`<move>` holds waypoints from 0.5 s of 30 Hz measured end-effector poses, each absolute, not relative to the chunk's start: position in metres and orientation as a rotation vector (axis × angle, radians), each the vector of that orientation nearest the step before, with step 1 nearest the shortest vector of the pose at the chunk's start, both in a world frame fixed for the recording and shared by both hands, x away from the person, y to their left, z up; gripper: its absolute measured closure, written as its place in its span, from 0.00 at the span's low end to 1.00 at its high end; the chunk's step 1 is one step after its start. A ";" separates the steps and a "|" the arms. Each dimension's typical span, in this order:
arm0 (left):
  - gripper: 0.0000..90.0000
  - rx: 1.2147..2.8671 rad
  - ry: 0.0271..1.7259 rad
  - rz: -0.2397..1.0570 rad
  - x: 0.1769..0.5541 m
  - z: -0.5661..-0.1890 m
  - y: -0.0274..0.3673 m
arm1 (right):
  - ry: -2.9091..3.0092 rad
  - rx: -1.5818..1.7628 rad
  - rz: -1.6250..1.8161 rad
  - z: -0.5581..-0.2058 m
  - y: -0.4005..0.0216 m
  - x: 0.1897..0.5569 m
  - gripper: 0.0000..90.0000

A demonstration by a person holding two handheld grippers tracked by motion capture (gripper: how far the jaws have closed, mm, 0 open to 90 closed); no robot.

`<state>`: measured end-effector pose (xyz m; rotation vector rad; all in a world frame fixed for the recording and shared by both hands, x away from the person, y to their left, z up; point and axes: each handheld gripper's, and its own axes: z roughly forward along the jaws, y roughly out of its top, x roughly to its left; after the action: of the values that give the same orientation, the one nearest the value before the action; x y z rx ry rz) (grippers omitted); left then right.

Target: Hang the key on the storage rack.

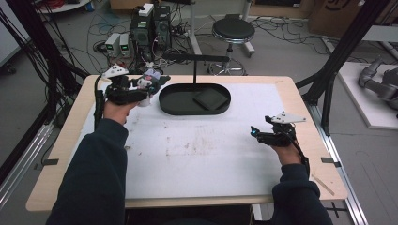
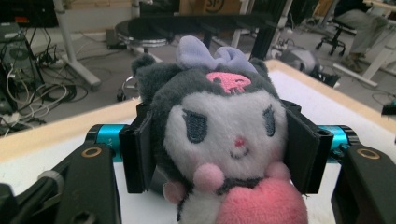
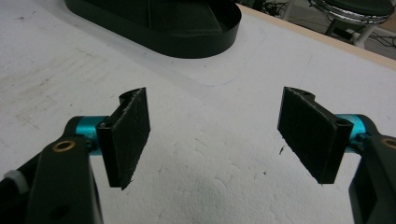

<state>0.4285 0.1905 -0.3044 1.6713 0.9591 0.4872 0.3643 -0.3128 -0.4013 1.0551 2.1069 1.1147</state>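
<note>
High view first, reading from the left: we see the left gripper [image 1: 149, 86] raised near the far left corner of the tabletop [image 1: 291, 101], its jaws pressed in on a plush toy [image 1: 151, 80]. The toy hangs clear of the white mat [image 1: 197, 150], just beside the left end of the black oval tray [image 1: 171, 108].

From the left gripper view we get the toy [image 2: 224, 140] close up: dark grey head, white face, a lilac bow on top, a pink mark on the forehead and a pink heart at its front. Both black pads [image 2: 140, 154] squeeze the sides of its head, so the grip is firm.

Moving to the middle, we find the tray at the far side of the mat, with a dark flat square piece [image 1: 210, 99] lying inside it toward the right end.

At the right, our right gripper [image 1: 254, 132] sits low over the mat near the tabletop's right edge, well apart from the tray. In the right gripper view its jaws stand wide apart with nothing between them [image 3: 215, 135]; we see bare mat [image 3: 205, 177] below and the tray [image 3: 187, 44] beyond.
</note>
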 end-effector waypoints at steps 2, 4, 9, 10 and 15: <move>0.40 1.674 0.968 0.483 0.438 -0.300 0.186 | 2.108 1.059 1.117 -0.401 -0.313 0.365 0.29; 0.40 1.669 0.973 0.481 0.448 -0.296 0.182 | 2.109 1.059 1.122 -0.401 -0.313 0.365 0.29; 0.40 1.635 1.003 0.452 0.472 -0.291 0.177 | 2.113 1.053 1.132 -0.401 -0.313 0.364 0.28; 0.40 1.637 1.010 0.450 0.477 -0.291 0.176 | 2.114 1.058 1.136 -0.401 -0.313 0.364 0.28; 0.40 1.621 1.035 0.437 0.496 -0.290 0.171 | 2.115 1.068 1.144 -0.402 -0.315 0.365 0.29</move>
<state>0.4964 0.1712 -0.2897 1.6215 1.0350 0.4372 0.3652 -0.3155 -0.4018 1.0685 2.1154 1.1438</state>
